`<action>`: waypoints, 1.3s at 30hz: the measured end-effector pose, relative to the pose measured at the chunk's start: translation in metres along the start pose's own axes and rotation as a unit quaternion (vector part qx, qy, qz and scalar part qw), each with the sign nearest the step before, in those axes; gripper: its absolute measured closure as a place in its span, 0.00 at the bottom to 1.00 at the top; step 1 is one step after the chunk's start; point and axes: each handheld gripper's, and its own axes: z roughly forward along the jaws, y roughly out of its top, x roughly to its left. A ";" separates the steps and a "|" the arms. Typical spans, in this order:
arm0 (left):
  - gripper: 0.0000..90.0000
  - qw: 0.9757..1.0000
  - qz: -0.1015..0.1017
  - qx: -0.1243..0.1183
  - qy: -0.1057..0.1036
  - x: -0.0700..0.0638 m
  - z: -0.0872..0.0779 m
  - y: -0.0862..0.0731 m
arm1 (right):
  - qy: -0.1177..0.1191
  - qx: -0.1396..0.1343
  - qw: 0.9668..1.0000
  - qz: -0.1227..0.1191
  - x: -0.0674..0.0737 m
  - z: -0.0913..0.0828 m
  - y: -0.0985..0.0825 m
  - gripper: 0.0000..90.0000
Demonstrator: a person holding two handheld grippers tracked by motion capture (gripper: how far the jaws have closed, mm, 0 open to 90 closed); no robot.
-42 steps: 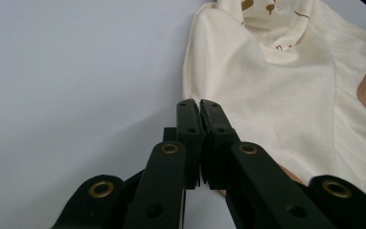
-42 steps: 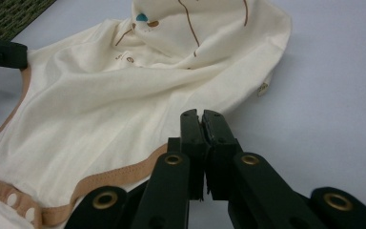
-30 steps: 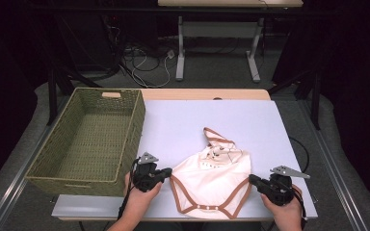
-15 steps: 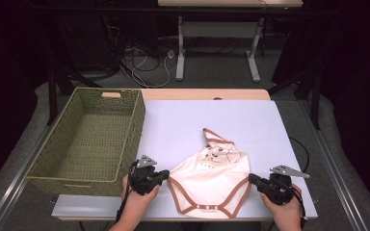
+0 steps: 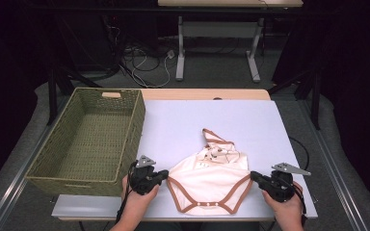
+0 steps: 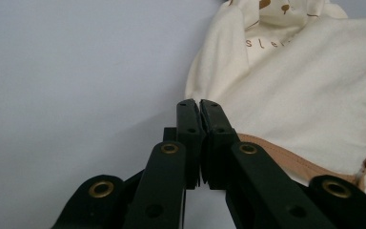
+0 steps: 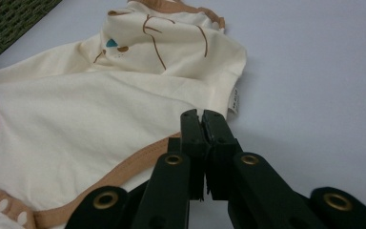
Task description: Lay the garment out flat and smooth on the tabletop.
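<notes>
We saw that the left gripper and right gripper were matte black, each topped by a grey three-cornered plate and trailing a black cable. Their jaws were flat black bars on linked arms pinned with brass-ringed rivets. Both forearms were bare of sleeves.

Dark room, grey floor, white-legged desk behind cables.

The pale lavender bench is evenly lit from above, while the surrounding room is left in darkness. Soft, short shadows are cast. No glare is seen. In both gripper views, the near black jaws are slightly blurred.
</notes>
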 end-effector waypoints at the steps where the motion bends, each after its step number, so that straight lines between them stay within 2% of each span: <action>1: 0.98 1.000 -0.001 -0.001 0.001 0.001 0.001 0.000 | -0.002 -0.003 1.000 0.000 0.001 0.002 0.000 0.98; 3: 0.97 1.000 -0.002 -0.004 -0.001 0.001 0.003 -0.001 | 0.000 0.010 1.000 -0.005 0.001 0.003 -0.001 0.98; 4: 0.97 1.000 -0.004 -0.003 0.000 0.001 0.003 -0.002 | -0.001 0.009 1.000 -0.011 0.000 0.005 -0.001 0.98; 6: 0.97 1.000 -0.005 -0.003 0.001 0.001 0.005 -0.003 | 0.002 0.013 1.000 -0.004 0.001 0.005 -0.001 0.98; 13: 0.96 1.000 -0.004 -0.005 0.002 0.002 0.007 -0.003 | 0.002 0.014 1.000 -0.016 0.000 0.007 -0.002 0.97; 14: 0.95 1.000 -0.002 -0.007 0.002 0.002 0.007 -0.003 | 0.003 0.016 1.000 -0.011 0.001 0.007 -0.002 0.96; 19: 0.87 1.000 -0.005 -0.009 0.005 0.002 0.006 -0.003 | 0.004 0.013 1.000 -0.009 0.002 0.007 -0.004 0.89; 24: 0.80 1.000 -0.003 -0.010 0.020 0.000 0.004 -0.001 | 0.011 -0.005 1.000 -0.024 0.005 0.001 -0.001 0.79; 26: 0.76 1.000 0.001 -0.010 0.025 -0.001 0.003 0.000 | 0.010 -0.012 0.999 -0.038 0.008 -0.001 0.000 0.73; 29: 0.68 1.000 -0.004 -0.016 0.023 -0.001 0.004 0.002 | 0.008 -0.006 0.998 -0.063 0.013 -0.002 0.002 0.64; 32: 0.62 1.000 -0.001 -0.020 0.020 -0.001 0.003 0.005 | 0.006 -0.006 0.996 -0.085 0.017 -0.004 0.005 0.60; 35: 0.57 0.999 -0.001 -0.029 0.016 -0.002 0.002 0.009 | 0.014 -0.008 0.996 -0.088 0.017 -0.007 0.007 0.58; 38: 0.51 0.999 0.015 -0.033 0.017 -0.002 0.002 0.014 | 0.017 -0.015 0.996 -0.083 0.017 -0.009 0.009 0.55; 39: 0.49 0.999 0.010 -0.039 0.014 -0.003 0.002 0.015 | 0.021 -0.011 0.996 -0.086 0.017 -0.010 0.010 0.54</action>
